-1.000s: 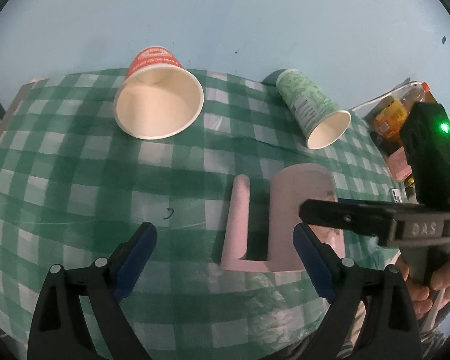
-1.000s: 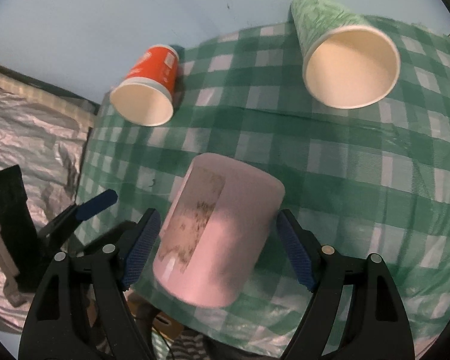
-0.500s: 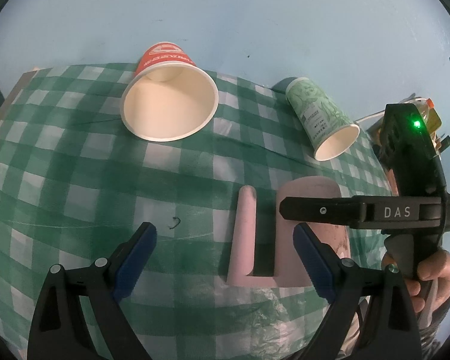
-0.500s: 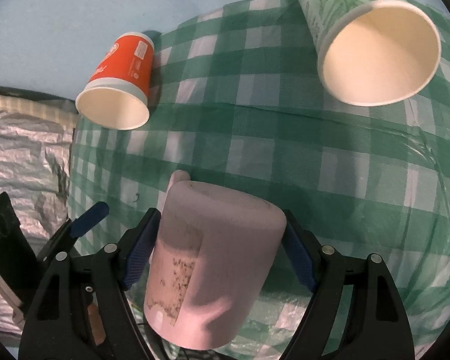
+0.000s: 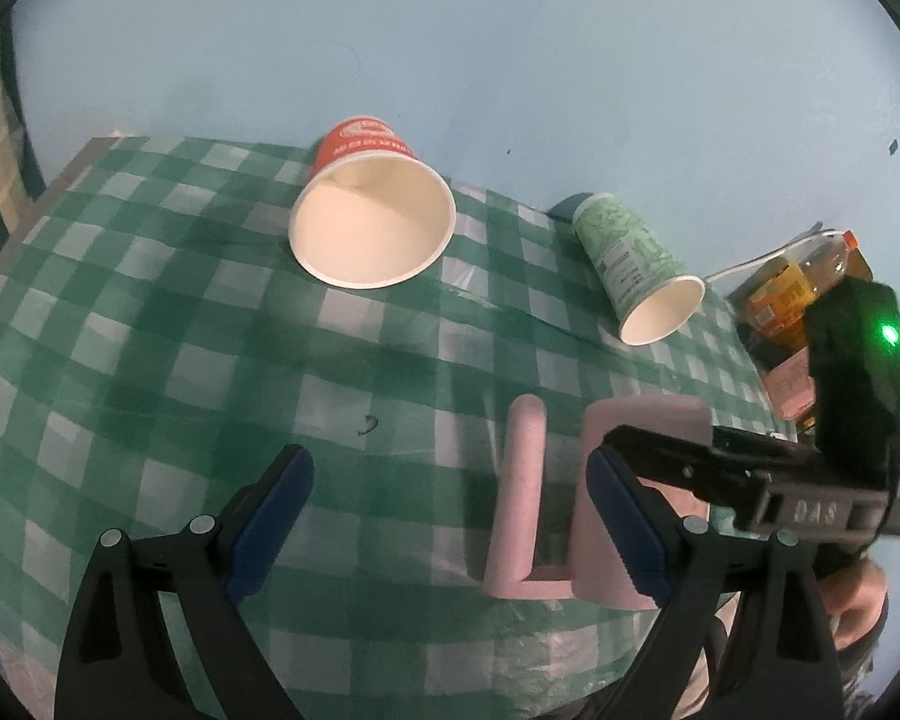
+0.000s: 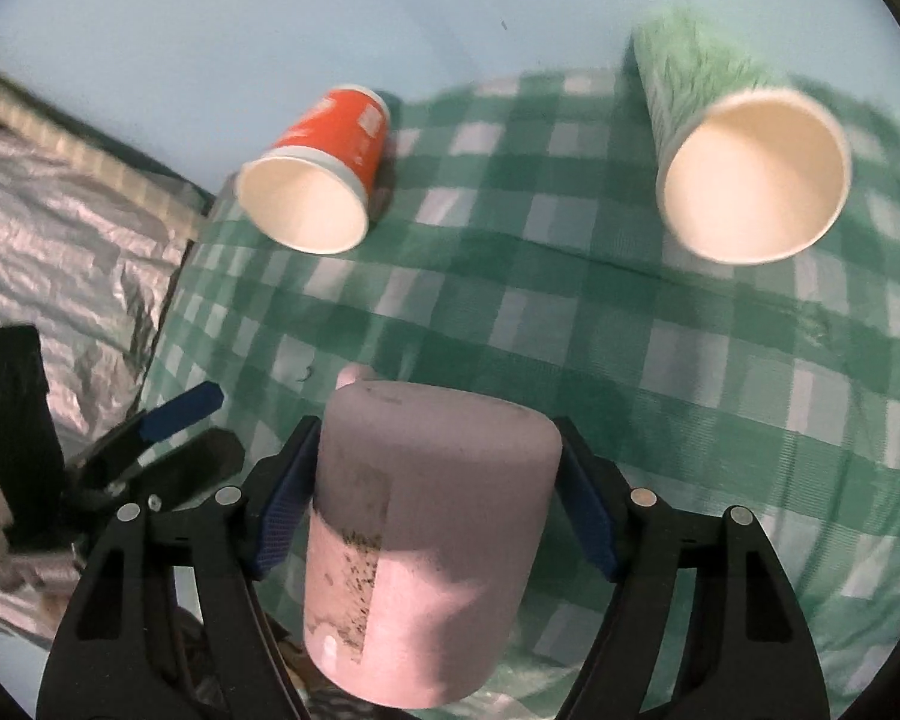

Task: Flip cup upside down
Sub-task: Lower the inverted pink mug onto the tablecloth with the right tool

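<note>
Right tool (image 6: 435,501), marked "DAS", clamps pink mug (image 6: 426,546).

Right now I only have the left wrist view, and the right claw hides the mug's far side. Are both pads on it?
Observer: Yes. In the right wrist view the right claw has both pads pressed against the mug's sides.
Operator: Which end of it leads?
Observer: A closed, flat end points away from that camera, toward the red cup and the green cup. The other end is too close to the lens to tell.
</note>
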